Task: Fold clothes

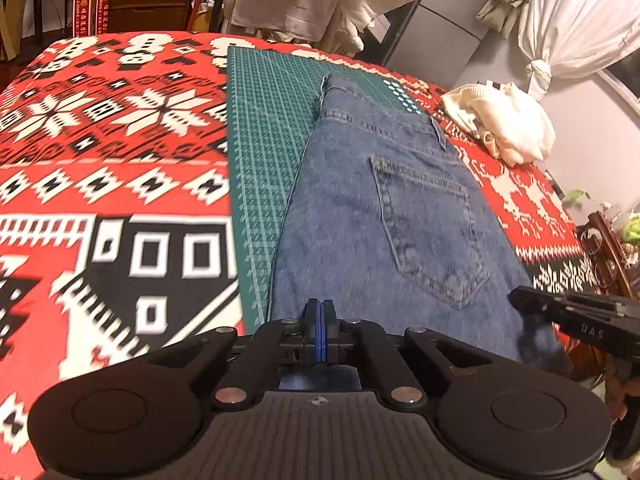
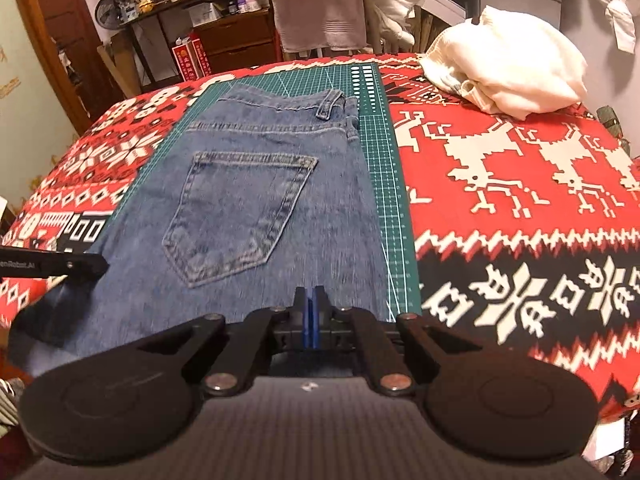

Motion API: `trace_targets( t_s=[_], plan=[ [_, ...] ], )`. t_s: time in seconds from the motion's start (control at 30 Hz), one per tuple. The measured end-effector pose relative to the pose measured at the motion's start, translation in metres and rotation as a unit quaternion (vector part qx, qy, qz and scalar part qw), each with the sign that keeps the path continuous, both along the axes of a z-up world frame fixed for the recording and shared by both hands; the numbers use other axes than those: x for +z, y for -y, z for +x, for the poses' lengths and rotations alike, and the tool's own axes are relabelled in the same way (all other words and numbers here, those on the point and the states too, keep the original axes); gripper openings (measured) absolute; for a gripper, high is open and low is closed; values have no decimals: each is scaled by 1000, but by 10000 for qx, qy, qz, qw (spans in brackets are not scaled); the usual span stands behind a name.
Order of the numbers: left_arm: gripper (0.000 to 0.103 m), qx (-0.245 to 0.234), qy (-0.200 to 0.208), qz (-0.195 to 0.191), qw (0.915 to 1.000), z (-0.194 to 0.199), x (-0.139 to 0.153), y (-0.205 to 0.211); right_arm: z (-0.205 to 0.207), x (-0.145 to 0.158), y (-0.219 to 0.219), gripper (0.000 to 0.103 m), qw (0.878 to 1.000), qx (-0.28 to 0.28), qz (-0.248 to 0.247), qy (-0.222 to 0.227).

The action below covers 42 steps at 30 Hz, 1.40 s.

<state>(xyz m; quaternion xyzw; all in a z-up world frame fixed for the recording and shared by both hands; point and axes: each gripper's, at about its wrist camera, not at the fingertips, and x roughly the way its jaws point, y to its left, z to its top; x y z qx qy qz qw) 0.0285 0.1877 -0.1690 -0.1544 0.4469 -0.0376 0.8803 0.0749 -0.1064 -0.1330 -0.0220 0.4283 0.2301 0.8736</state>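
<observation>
Jeans lie on the mat, long axis running straight away from me, waistband far. Both tongs, left and right, at the near end, pads together, apparently pinching denim; I can't confirm it.

Warm, yellowish indoor light fills both views, moderately bright and even, with no hard glare. The jeans look streaked with motion blur near the bottom of each frame, and their pocket stitching is soft. Fisheye distortion bends the patterned cloth beside the jeans. Frame corners fall dark.
</observation>
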Motion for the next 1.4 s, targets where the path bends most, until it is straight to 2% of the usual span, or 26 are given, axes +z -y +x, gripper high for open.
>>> trace_targets(
  t_s=[0.37, 0.73, 0.93, 1.1, 1.27, 1.4],
  plan=[
    [3, 34, -144, 8, 9999, -35, 1, -6, -25, 1, 11, 0, 9999, 44, -138, -44],
    [3, 55, -246, 147, 9996, -49, 4, -6, -25, 0, 15, 0, 9999, 1, -38, -100],
    [2, 362, -344, -70, 9987, -57, 10, -15, -24, 1, 13, 0, 9999, -21, -62, -99],
    [3, 333, -2, -51, 9994, -44, 29, -12, -21, 13, 13, 3, 9999, -96, 53, -24],
    [3, 190, 45, 86, 9998, -12, 24, 0, -10, 19, 8, 3, 9997, -125, 168, 80],
    [2, 290, -80, 229, 9993, 5, 10, 1, 1, 14, 0, 3, 9997, -134, 191, 63]
  ],
)
